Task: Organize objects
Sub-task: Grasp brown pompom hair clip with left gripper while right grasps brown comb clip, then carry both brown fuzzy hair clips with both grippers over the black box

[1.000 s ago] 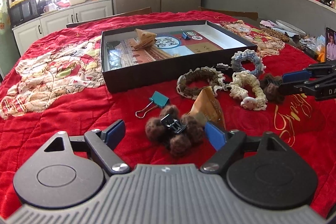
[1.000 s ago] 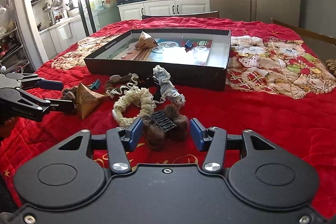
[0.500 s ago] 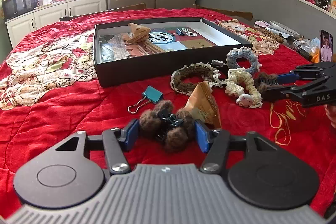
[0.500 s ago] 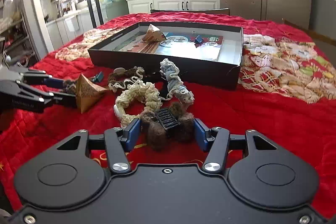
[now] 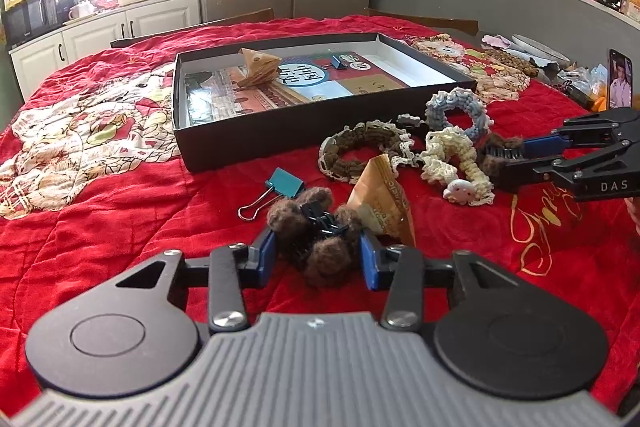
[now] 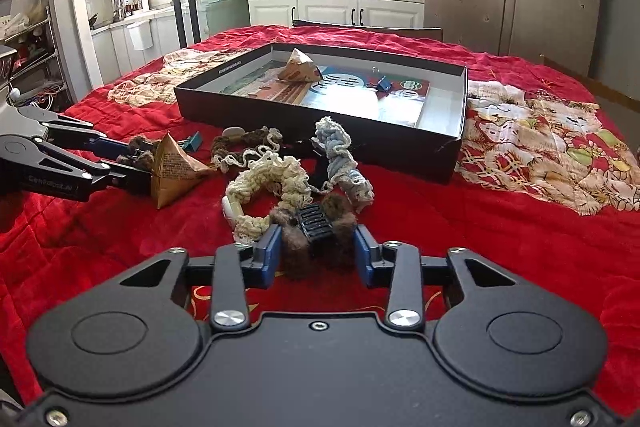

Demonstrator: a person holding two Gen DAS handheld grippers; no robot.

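Both jaws have just been closing: the left gripper (image 5: 318,253) pinches a brown pom-pom hair claw (image 5: 316,233), the right gripper (image 6: 316,253) a second brown furry hair claw (image 6: 318,227), both on the red quilt (image 5: 120,227). Beside the left claw lie a teal binder clip (image 5: 280,187) and a tan printed paper pyramid (image 5: 384,205); crocheted scrunchies (image 6: 276,183) crowd the right one, with the black box (image 6: 400,143) beyond. "DAS" marks the right gripper's side.

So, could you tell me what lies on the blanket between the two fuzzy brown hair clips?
In the left wrist view, a tan paper pyramid packet and a cream crocheted scrunchie lie between the near brown clip and the far brown clip.
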